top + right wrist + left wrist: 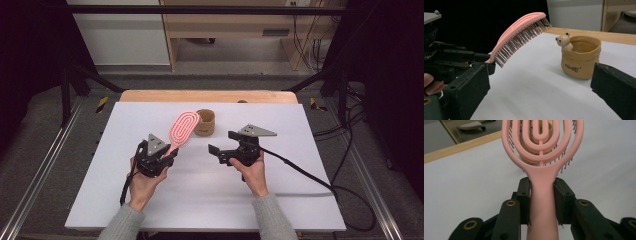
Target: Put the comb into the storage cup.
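1. Spreading across most of the high view, the white table top (pixel 200 200) is the largest thing here, with a strip of wooden edge (pixel 207 96) along its far side. Wide bare surface lies in front of both hands and out to the left and right edges.

2. Both forearms come in from the near edge in grey sleeves (pixel 272 217), angled slightly toward each other, the hands set well apart near the middle of the table.

3. The right gripper (pixel 224 145) is held roughly level, pointing left toward the other hand. Its jaws stand spread wide with nothing between them; in the right gripper view the cup shows through the gap.

4. The left gripper (pixel 169 153) points up and away toward the far right. Its jaws are pinching the handle of the pink hairbrush (pixel 541 195), with the pads pressed flat on both sides of the handle just below the head.

5. The hairbrush slants up off the table, bristles facing down and toward the right gripper, its oval looped head raised above the surface near the cup and clear of it.

6. The tan cup (pixel 580 58) stands upright on the far middle of the table, a small bear figure (pixel 563 40) peeking over its rim, with open surface on its right.
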`<state>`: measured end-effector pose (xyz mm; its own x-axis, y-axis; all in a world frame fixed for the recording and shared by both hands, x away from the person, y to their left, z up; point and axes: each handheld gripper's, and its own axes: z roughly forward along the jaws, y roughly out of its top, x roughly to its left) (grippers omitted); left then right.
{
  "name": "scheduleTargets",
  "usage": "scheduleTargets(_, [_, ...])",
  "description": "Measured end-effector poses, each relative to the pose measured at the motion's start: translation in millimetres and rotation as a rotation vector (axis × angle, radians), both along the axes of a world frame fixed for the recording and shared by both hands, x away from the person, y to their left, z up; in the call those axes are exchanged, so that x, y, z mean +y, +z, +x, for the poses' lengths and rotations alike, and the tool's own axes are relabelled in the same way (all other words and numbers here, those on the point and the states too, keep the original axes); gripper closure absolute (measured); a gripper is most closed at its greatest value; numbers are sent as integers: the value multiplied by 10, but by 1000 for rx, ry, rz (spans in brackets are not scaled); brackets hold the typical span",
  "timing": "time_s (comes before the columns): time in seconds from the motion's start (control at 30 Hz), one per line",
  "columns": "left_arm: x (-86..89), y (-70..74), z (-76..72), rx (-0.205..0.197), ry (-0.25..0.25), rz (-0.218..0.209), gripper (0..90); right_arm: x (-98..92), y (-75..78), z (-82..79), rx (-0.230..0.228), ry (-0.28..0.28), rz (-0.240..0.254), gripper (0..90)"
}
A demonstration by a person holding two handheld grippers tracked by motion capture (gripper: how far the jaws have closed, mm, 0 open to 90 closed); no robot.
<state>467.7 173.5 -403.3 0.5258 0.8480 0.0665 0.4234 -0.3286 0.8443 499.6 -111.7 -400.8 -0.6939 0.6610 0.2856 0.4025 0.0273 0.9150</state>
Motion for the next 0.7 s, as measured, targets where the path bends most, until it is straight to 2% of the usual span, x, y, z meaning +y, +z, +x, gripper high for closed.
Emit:
scheduleTargets(0.4, [-88, 31, -37, -12, -4, -3, 693, -37, 70, -9, -1, 1, 24, 25])
scheduleTargets(0.7, [-200, -15, -55, -22, -16, -11, 693, 36, 130, -29, -13, 17, 9, 25])
